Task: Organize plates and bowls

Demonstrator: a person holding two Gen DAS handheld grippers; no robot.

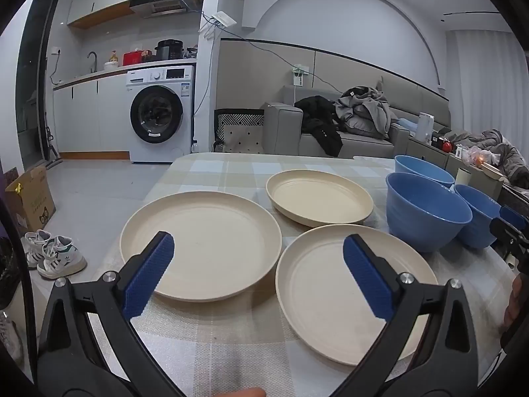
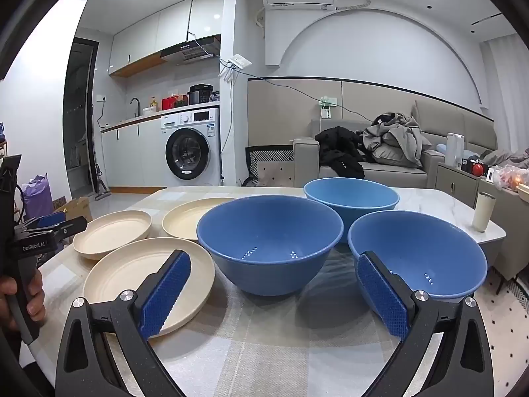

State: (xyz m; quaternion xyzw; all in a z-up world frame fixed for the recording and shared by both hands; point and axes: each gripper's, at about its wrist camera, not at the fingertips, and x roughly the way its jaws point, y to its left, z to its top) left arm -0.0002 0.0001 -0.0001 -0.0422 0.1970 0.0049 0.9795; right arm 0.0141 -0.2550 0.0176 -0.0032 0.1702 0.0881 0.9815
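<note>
Both your left claw [image 1: 258, 276] and right claw [image 2: 274, 292] are wide open and hold nothing, so pinch the thin rims: the cream plates [image 1: 201, 241] on the left and blue bowls [image 2: 269, 240] on the right look light, hard and slippery.

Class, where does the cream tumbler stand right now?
In the right wrist view, the cream tumbler stands at the table's far right corner, right of the blue bowls.
</note>
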